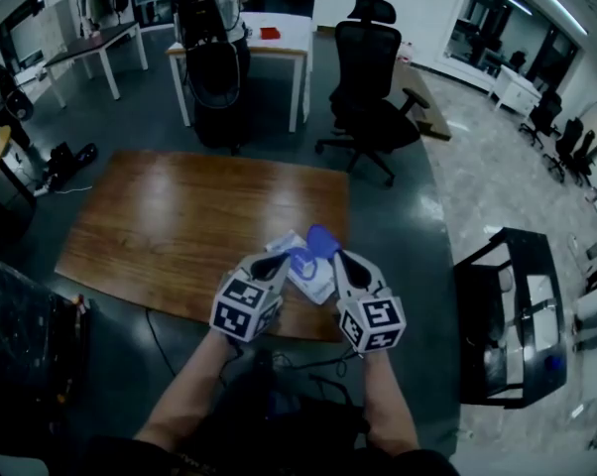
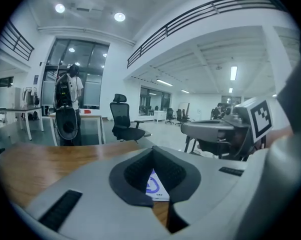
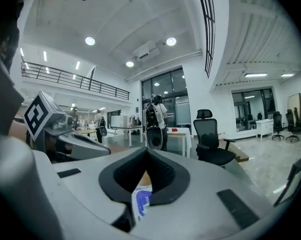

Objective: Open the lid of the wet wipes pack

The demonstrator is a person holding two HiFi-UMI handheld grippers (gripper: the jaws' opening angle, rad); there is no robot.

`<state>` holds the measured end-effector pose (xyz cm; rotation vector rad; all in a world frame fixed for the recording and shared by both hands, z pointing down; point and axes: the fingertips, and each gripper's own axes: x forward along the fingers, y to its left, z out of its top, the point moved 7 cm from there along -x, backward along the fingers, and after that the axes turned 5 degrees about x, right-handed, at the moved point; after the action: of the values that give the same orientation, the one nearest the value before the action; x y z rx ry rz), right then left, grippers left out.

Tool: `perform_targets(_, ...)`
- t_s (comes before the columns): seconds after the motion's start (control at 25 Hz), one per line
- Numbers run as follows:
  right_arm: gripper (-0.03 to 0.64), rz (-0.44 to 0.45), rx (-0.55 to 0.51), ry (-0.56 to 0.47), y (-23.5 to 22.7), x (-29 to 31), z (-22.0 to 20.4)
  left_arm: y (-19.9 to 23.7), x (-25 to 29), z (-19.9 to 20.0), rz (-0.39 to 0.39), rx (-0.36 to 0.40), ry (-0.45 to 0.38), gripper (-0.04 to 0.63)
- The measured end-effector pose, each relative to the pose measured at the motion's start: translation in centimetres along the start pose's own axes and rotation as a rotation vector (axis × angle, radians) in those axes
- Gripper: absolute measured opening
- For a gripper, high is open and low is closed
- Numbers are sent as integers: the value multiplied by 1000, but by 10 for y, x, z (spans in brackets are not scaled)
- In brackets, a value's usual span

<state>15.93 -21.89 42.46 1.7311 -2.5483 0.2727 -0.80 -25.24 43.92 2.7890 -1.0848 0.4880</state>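
Note:
A white wet wipes pack [image 1: 306,266] with blue print hangs between both grippers, lifted off the wooden table [image 1: 170,221] near its front right corner. My left gripper [image 1: 282,263] is shut on the pack's left side, and the pack [image 2: 154,185] shows pinched in the slit of its jaws. On the right edge my right gripper [image 1: 341,260] is shut too, with a white and blue strip of the pack [image 3: 142,202] caught between its pads. A blue lid flap [image 1: 323,238] stands up from the pack's far end, just left of the right gripper's tip.
A black office chair [image 1: 373,92] stands beyond the table's far right corner. Behind it are a white desk [image 1: 274,43] and a person [image 1: 211,8] carrying black gear. A black cart [image 1: 507,310] stands on the floor to the right, and cables lie on the left.

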Motion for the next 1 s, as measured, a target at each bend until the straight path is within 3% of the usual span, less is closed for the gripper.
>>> perform_targets(0.36, 11, 114, -1, -67, 30, -63, 28, -51, -39, 26, 39, 35, -59, 5)
perform_targets(0.76, 11, 161, 40, -128, 48, -109, 43, -87, -70, 49, 60, 71, -144, 5)
perform_targets(1.0, 9, 176, 59, -141, 49, -121, 42, -101, -78, 50, 59, 58, -154, 5)
